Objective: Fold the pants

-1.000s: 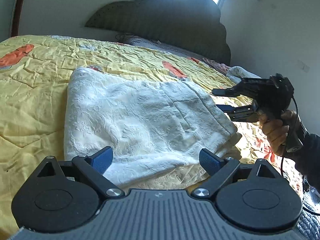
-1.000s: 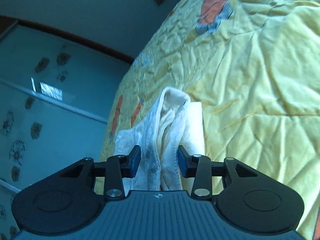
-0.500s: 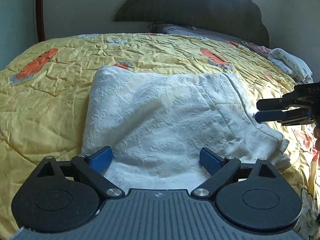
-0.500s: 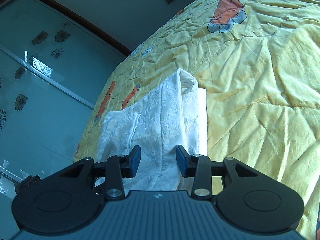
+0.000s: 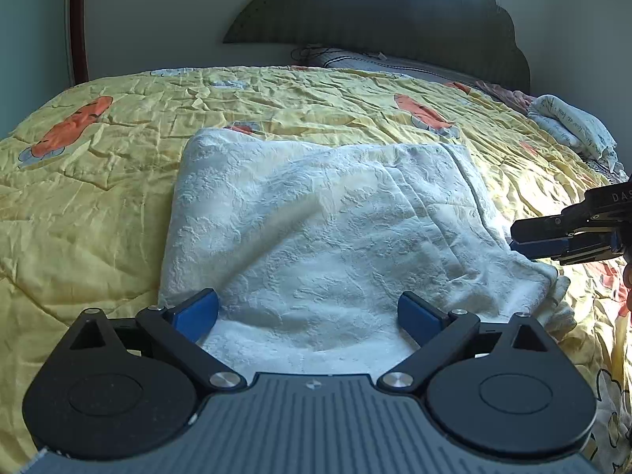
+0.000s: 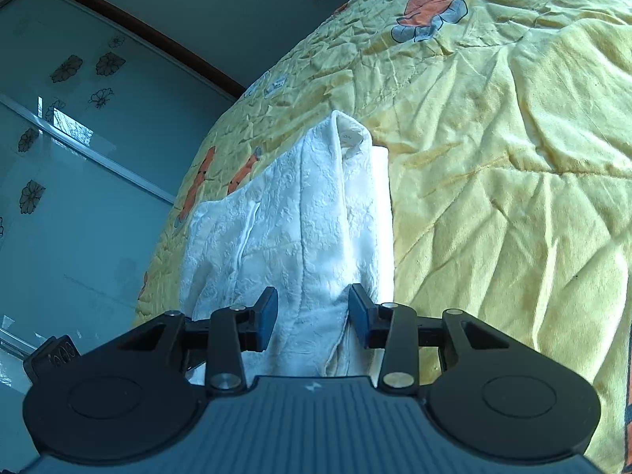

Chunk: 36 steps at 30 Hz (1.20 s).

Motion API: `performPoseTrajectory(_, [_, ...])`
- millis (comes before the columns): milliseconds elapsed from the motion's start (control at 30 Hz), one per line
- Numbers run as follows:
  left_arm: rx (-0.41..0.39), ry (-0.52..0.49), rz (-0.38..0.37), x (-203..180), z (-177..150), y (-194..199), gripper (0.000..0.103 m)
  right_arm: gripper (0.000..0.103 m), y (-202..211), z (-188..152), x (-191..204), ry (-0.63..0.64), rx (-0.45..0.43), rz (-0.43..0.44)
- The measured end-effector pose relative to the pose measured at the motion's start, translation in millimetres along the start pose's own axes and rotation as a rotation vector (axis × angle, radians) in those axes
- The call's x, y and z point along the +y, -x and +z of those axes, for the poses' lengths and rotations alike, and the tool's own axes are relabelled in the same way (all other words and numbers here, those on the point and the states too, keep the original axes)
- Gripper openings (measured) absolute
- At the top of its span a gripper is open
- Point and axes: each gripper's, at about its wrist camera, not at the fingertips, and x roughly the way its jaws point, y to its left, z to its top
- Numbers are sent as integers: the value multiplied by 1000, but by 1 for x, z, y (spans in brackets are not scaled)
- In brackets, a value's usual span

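pants (image 5: 316, 233), white and textured, are lying already folded into a broad block on the yellow quilt (image 5: 98, 181) of the bed, with the long axis running across the left wrist view, from left side to right side. the near edge is sitting between the fingers of the left gripper (image 5: 308, 312), whose jaws are standing wide apart and are not pressing the cloth. the right gripper (image 6: 312, 312) is reaching in at the right end; its jaws are half apart with a thick bundle of layers between them, but i cannot tell if the pads are really pinching it. i am judging that the right hand is better placed for carrying that end over toward the left. a folded cloth (image 5: 572, 130) is resting well apart near the headboard (image 5: 375, 12).
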Motion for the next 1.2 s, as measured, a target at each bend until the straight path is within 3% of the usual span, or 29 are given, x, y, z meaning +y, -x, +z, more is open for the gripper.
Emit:
performPoseTrajectory(400, [-2,1,-2,0,-2,0,99,37,2,-12,-2,10,60,53])
performPoseTrajectory(433, [-2,0,0,0,-2,0,99,34,0,-14,0,17,64,43])
performPoseTrajectory(467, [-1,0,1,-1,-2,0,100,24,-1,-14,2,25,72,17])
performPoseTrajectory(567, [2,0,-1,0,-1,3,100,17,13,-13,15,52,34,52])
performPoseTrajectory(700, [-9,-39,-29,1,-7,4,101,15,9,-24,4,71,91,-26])
performPoseTrajectory(800, [3,-57,-48,2,-5,3,102,16,14,-25,-6,4,47,27])
performPoseTrajectory(900, [45,-45,-109,10,18,6,98,22,18,-21,1,-3,47,22])
performPoseTrajectory(967, [8,-39,-121,20,40,10,101,30,23,-10,-3,-51,16,67])
performPoseTrajectory(1033, [-29,-11,-95,33,64,6,101,45,28,5,-10,-97,-38,113])
performPoseTrajectory(1067, [-36,22,-86,41,76,0,101,60,28,14,-13,-111,-70,125])
performPoseTrajectory(1100, [-36,63,-80,50,85,-9,101,68,27,22,-15,-122,-98,115])
performPoseTrajectory(1200, [18,184,1,76,105,-51,96,68,13,47,-21,-154,-134,103])
